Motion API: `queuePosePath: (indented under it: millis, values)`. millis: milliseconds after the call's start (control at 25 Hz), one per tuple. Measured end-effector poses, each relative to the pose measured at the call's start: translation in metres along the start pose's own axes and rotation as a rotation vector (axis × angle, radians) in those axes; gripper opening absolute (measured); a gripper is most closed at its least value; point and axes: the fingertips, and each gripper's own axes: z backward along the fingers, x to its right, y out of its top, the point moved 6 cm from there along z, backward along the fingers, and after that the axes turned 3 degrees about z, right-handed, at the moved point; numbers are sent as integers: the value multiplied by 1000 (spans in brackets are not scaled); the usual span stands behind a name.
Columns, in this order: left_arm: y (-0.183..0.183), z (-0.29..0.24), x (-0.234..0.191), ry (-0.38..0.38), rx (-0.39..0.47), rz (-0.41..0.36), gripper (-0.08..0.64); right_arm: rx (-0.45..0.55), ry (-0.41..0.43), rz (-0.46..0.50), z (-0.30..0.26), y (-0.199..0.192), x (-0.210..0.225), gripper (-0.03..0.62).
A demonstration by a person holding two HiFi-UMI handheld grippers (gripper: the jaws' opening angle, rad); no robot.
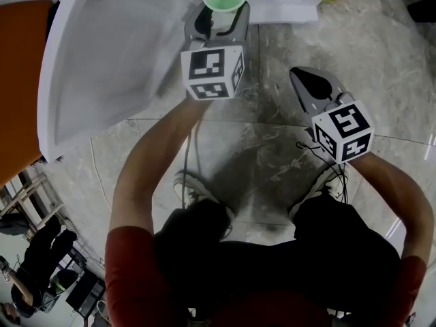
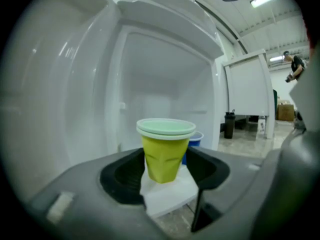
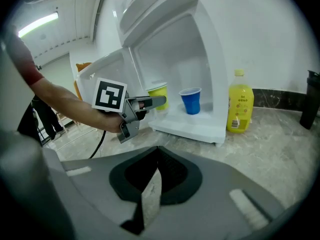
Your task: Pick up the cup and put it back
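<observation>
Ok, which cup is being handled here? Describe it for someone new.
Find the open white fridge on the stone floor; two cups are at its bottom ledge. The one meant is the yellow-green cup nearer the door, pinched in the left gripper. Its pale green rim sets it apart from the blue cup beside it.

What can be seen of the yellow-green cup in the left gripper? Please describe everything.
The yellow-green cup looks like thin plastic, with a paler green double rim, perhaps two nested cups. It is upright, looks empty from above, and its wall is dented. The left gripper holds it between its jaws at the front ledge of an open white fridge, a blue cup just behind.
</observation>
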Motion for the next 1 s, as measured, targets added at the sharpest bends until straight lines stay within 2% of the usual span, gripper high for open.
queuePosePath:
  millis: [480, 1000]
  values:
    - [-15, -40, -6, 72, -20, 46, 256, -16, -27, -52, 1, -12, 20, 0]
    - [-24, -62, -17, 109, -49, 40, 258, -23, -31, -75, -4, -17, 29, 0]
